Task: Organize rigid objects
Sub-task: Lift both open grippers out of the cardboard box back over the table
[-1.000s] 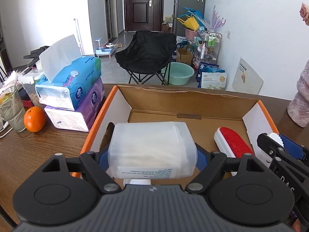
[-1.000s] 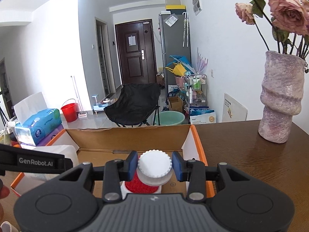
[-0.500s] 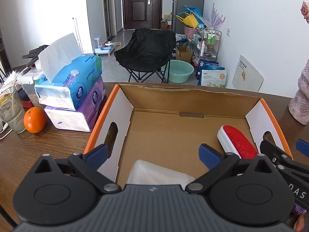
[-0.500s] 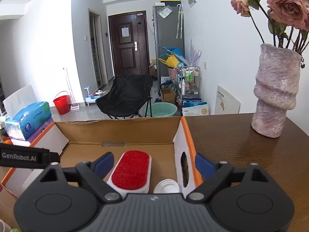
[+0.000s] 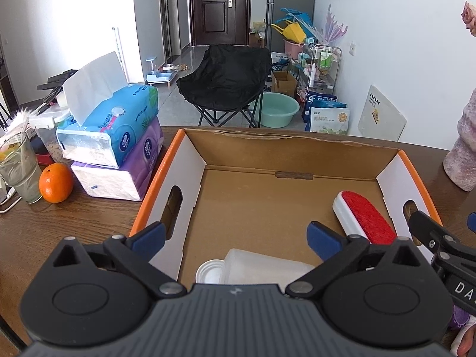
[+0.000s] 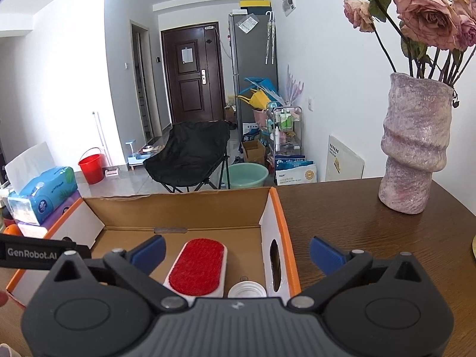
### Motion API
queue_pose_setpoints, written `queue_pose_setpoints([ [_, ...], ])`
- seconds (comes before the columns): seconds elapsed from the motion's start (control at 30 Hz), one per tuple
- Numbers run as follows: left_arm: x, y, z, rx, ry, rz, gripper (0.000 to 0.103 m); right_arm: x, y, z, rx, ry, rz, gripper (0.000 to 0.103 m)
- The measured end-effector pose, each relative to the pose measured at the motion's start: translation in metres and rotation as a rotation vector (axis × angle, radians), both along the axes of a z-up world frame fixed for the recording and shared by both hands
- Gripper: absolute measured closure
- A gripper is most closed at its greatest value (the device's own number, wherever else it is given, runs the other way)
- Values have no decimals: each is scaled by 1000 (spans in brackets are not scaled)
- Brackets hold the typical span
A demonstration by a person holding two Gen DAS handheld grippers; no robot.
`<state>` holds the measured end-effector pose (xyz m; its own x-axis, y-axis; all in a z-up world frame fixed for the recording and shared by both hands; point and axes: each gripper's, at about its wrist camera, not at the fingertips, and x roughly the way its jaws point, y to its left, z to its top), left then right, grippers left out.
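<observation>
both tongs sit over the cardboard box on the wood table. left gripper: jaws spread full wide, nothing between the pads. the translucent plastic container lies on its side on the box floor below it, white cap toward the left wall, near the front edge. we read that as set down low and flat so it can't roll or tip.

right gripper: jaws opening to full width, pads touching nothing. under it the red-faced brush lies flat, red side up, along the right wall of the box, with a white round lid just beside it in the front right corner. our guess: long items parked parallel to the wall keeps the middle of the box free.

tissue packs, orange and vase stay outside the box; soft or not ours.
</observation>
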<state>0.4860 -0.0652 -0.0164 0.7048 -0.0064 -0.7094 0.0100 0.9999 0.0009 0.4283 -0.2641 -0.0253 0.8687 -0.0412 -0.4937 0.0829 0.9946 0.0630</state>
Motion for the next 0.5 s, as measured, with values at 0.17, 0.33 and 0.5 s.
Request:
queue_pose_setpoints([
  [0.17, -8, -1, 2, 5, -10, -7, 0, -8, 0, 3, -4, -7, -3, 0],
  [0.33, -19, 2, 5, -2, -17, -9, 0, -18, -3, 4, -6, -12, -5, 0],
  [0.5, -34, 7, 7, -3, -29, -15, 0, -32, -5, 6, -11, -16, -12, 0],
])
